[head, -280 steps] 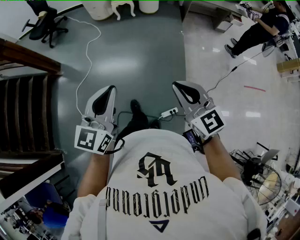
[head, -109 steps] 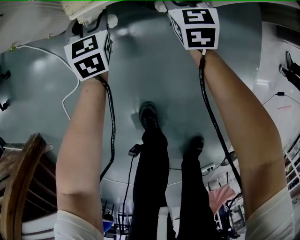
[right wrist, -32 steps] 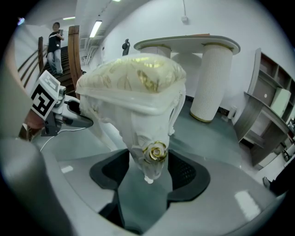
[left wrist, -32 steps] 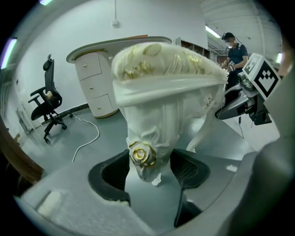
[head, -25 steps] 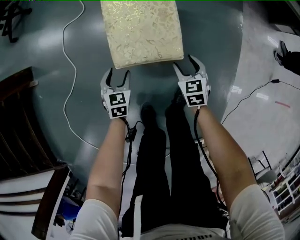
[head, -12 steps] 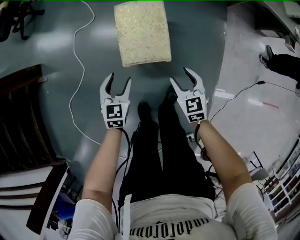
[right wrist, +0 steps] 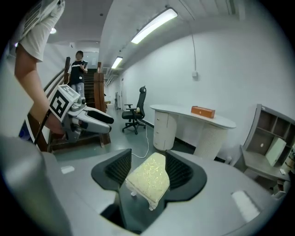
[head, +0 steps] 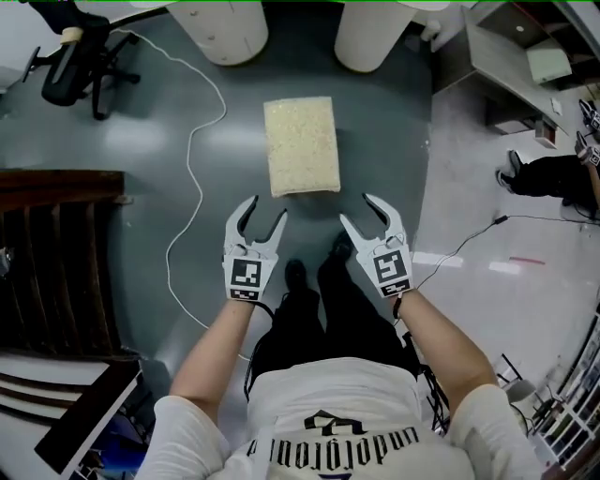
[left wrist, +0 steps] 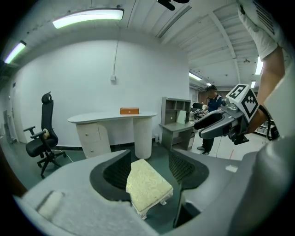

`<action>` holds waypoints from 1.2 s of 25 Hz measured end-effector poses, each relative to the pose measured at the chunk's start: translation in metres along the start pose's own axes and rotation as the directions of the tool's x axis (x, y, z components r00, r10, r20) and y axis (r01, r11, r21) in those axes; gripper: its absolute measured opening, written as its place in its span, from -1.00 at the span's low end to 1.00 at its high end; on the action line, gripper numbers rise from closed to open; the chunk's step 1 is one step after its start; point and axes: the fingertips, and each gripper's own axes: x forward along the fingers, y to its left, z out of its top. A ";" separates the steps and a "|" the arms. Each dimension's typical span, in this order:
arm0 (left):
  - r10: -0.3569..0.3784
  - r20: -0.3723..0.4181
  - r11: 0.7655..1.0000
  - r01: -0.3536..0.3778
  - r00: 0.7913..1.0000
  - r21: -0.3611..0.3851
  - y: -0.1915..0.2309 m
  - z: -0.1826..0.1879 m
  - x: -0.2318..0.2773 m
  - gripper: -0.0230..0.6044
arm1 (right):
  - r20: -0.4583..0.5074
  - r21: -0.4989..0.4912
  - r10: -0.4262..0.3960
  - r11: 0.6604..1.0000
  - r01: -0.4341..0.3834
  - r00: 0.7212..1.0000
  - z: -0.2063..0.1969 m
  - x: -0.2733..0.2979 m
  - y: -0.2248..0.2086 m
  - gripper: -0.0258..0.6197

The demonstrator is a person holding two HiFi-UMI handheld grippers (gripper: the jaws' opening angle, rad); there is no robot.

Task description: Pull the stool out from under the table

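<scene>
A person stands upright on the grey floor (head: pixel 141 141), arms bent at the waist, the left gripper (head: pixel 264 211) and right gripper (head: pixel 361 211) held side by side and aimed forward and down. Both sets of jaws stand apart and grip nothing. They have just been narrowing a little, and each gripper view shows only air between the pads, with the stool (head: pixel 300 145) framed in the gap but far off on the floor. The tools appear to be carried clear because the pull looks finished.

The stool stands just ahead of the person's feet, touched by neither gripper, its long side running away toward the table (head: pixel 225 28). It sits well apart from the table's two white pedestals, out in the open. It is a low rectangular seat, padded and covered in pale cream-gold patterned cloth, on short white legs that show in the gripper views. A white cable (head: pixel 192 187) trails past on its left. A black office chair (head: pixel 75 66) stands beyond, by the wall.
</scene>
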 end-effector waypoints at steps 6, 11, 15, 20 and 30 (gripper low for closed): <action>-0.010 0.089 1.000 0.008 0.996 0.016 0.003 0.103 -0.055 -0.14 | 0.086 -0.017 -0.009 1.000 0.010 0.996 0.096 -0.053 0.009 -0.28; -0.026 0.183 1.000 0.029 0.983 -0.011 0.005 0.179 -0.105 -0.29 | 0.180 -0.036 -0.031 0.999 0.038 0.983 0.173 -0.096 0.015 -0.43; -0.055 0.224 0.998 0.055 0.973 0.008 0.000 0.222 -0.143 -0.50 | 0.259 -0.044 -0.055 0.997 0.069 0.964 0.229 -0.129 0.018 -0.58; -0.097 0.256 0.995 0.096 0.962 0.018 -0.011 0.248 -0.188 -0.84 | 0.315 -0.054 -0.067 0.995 0.088 0.947 0.261 -0.159 0.039 -0.84; -0.124 0.277 0.992 0.121 0.953 0.029 -0.013 0.240 -0.240 -0.91 | 0.337 -0.037 -0.074 0.995 0.092 0.938 0.259 -0.194 0.084 -0.92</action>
